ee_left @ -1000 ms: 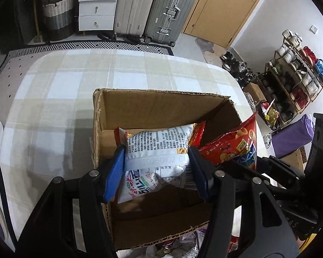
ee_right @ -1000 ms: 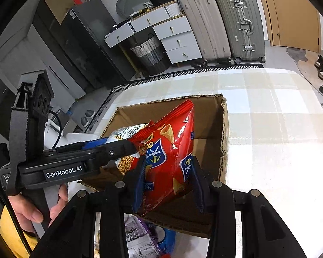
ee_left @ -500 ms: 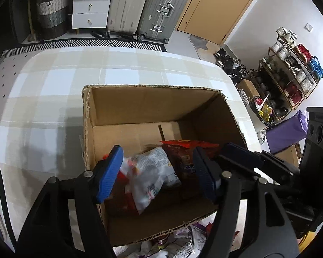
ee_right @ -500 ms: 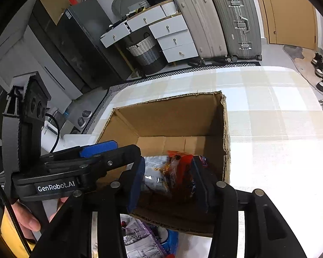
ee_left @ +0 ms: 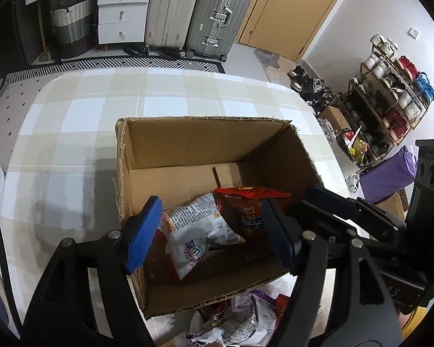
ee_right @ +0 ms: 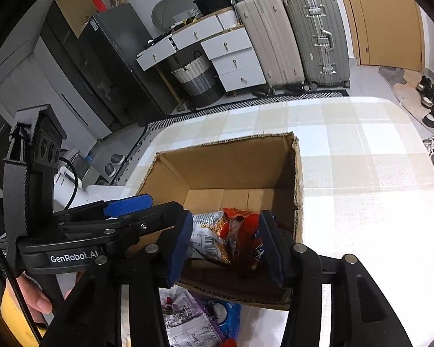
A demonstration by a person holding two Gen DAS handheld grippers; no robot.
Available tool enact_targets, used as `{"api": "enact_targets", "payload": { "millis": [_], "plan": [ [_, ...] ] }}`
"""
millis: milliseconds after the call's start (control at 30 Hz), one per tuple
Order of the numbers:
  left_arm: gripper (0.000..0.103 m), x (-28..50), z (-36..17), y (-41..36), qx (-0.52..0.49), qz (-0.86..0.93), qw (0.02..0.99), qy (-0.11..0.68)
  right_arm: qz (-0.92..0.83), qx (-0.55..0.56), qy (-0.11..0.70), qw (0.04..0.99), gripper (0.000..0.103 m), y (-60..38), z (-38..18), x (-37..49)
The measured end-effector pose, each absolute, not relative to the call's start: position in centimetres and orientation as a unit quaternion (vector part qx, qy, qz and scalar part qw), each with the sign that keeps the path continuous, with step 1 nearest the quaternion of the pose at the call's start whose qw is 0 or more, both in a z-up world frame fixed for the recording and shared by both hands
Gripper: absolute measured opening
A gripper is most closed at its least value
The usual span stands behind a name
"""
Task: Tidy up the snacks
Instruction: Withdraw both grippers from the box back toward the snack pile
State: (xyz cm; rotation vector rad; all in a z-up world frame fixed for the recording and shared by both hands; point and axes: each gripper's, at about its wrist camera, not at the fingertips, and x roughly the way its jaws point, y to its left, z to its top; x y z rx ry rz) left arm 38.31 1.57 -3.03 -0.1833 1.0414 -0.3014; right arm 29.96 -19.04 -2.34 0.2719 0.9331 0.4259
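Note:
An open cardboard box (ee_left: 188, 138) stands on the checked tablecloth; it also shows in the right wrist view (ee_right: 231, 156). Inside it lie a white snack bag (ee_left: 193, 231) and a red chip bag (ee_left: 246, 208), also seen in the right wrist view as the white bag (ee_right: 205, 231) and the red bag (ee_right: 243, 231). My left gripper (ee_left: 211, 231) is open and empty above the box's near edge. My right gripper (ee_right: 225, 243) is open and empty above the same edge, beside the left one.
Several loose snack packets (ee_left: 234, 324) lie on the table in front of the box, also in the right wrist view (ee_right: 188, 318). The checked table (ee_left: 101, 110) stretches beyond the box. Suitcases (ee_left: 196, 11), drawers and a shoe rack (ee_left: 390, 92) stand past the table.
Both grippers have opened and let go of their bags. The white bag and the red bag have dropped into the box. Both grippers have pulled back slightly.

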Motion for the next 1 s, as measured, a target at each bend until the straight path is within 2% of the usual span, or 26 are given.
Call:
{"api": "enact_targets", "payload": {
  "millis": [67, 200, 267, 433, 500, 767, 833, 867, 1000],
  "plan": [
    [0.071, 38.0, -2.5, 1.7, -0.091, -0.143, 0.855, 0.49, 0.201, 0.132, 0.44, 0.865, 0.057, -19.3, -2.1, 29.8],
    [0.08, 36.9, -1.4, 2.2, -0.1, -0.14, 0.864, 0.474, 0.192, 0.144, 0.429, 0.871, 0.077, -20.2, -1.4, 29.3],
    [0.081, 36.3, -0.8, 2.3, -0.104, -0.144, 0.865, 0.469, 0.191, 0.149, 0.424, 0.873, 0.085, -20.5, -1.0, 28.8],
    [0.081, 33.7, 1.0, 2.2, -0.1, -0.148, 0.874, 0.451, 0.188, 0.137, 0.417, 0.879, 0.093, -20.6, 0.5, 27.2],
    [0.086, 32.4, 2.1, 2.0, -0.089, -0.151, 0.881, 0.44, 0.187, 0.126, 0.402, 0.887, 0.099, -20.6, 1.6, 26.0],
    [0.087, 24.3, 7.5, 0.3, -0.024, -0.138, 0.92, 0.365, 0.2, 0.114, 0.345, 0.91, 0.102, -21.5, 5.1, 19.7],
    [0.094, 21.8, 9.2, 0.2, -0.013, -0.112, 0.935, 0.336, 0.199, 0.112, 0.343, 0.911, 0.102, -21.7, 5.7, 18.3],
    [0.101, 20.6, 10.2, 0.2, -0.006, -0.092, 0.942, 0.322, 0.205, 0.112, 0.347, 0.908, 0.102, -21.7, 6.1, 17.6],
    [0.102, 16.1, 13.0, 0.5, -0.009, -0.085, 0.953, 0.292, 0.203, 0.098, 0.328, 0.917, 0.102, -21.9, 7.6, 14.2]
  ]
}}
